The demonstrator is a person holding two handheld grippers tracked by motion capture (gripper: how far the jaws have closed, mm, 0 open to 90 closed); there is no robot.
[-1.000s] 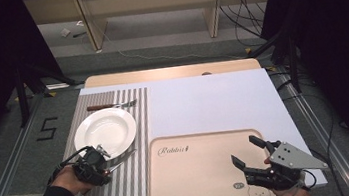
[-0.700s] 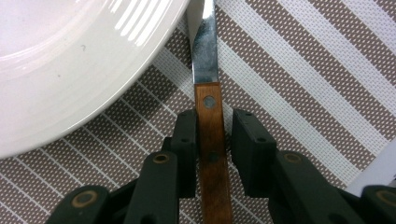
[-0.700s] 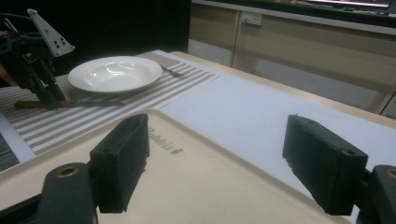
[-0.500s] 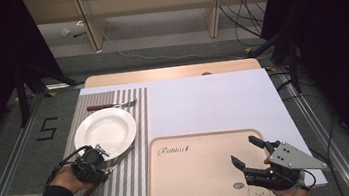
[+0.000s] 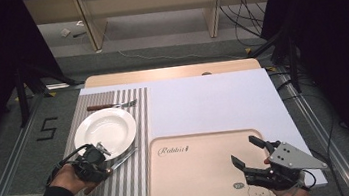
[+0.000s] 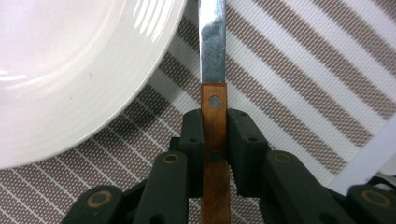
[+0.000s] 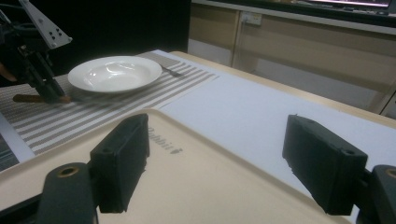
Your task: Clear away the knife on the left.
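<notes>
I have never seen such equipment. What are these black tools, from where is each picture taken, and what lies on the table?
There is no robot here: a person holds a two-jaw gripper in each hand. The high view looks down from above the table. Each of the other two views comes from a camera riding on one gripper, looking along its jaws.

The left gripper is shut on the wooden handle of a knife, which lies on a striped placemat beside a white plate. A fork lies beyond the plate. The right gripper is open, holds nothing, and hangs over a beige tray.
</notes>
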